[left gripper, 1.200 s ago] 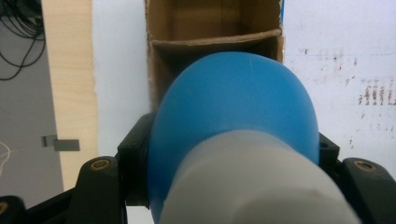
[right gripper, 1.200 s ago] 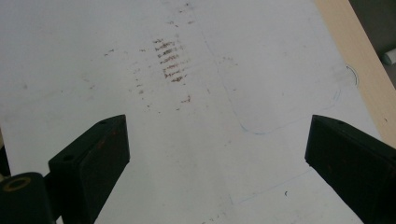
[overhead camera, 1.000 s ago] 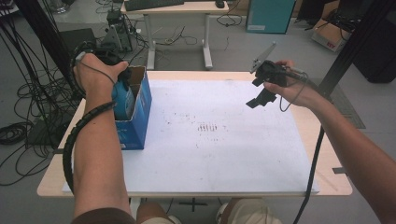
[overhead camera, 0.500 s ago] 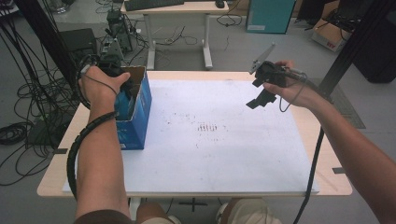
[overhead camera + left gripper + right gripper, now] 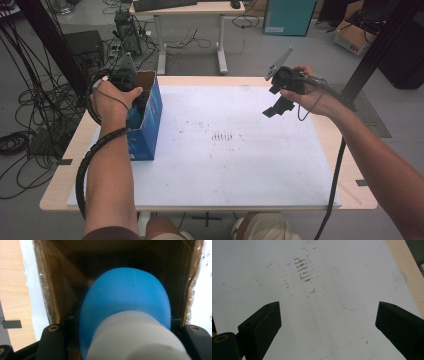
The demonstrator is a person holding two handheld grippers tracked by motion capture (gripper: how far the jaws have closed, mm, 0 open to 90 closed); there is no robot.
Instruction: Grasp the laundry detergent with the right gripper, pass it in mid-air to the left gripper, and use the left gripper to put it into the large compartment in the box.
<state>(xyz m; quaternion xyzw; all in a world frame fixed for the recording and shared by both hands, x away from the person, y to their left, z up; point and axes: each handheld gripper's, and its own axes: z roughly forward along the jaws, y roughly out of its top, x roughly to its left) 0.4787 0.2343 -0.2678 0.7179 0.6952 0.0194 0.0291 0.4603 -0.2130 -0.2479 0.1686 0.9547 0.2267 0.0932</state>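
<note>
Left gripper (image 5: 131,95) is down in the top of the blue box (image 5: 147,125) at the left edge of the table (image 5: 345,165), and it's clamped on a blue bottle (image 5: 127,300) with a white cap (image 5: 136,337). From the left gripper view the bottle sits cap toward the camera, its round blue body pointing down into the brown cardboard inside of the box. The black jaws are snug on either side of it, right around where the cap meets the body.

Right gripper (image 5: 278,106) is hanging in the air over the far right part of the white sheet (image 5: 240,170), well apart from the box. Its jaws are spread wide with nothing between them, just the sheet underneath.

As for writing: no label is readable on the bottle or the box from here. The sheet has a patch of short brownish smudge marks (image 5: 303,268) near the middle and a faint pencilled outline with rounded corners, but no actual words.
</note>
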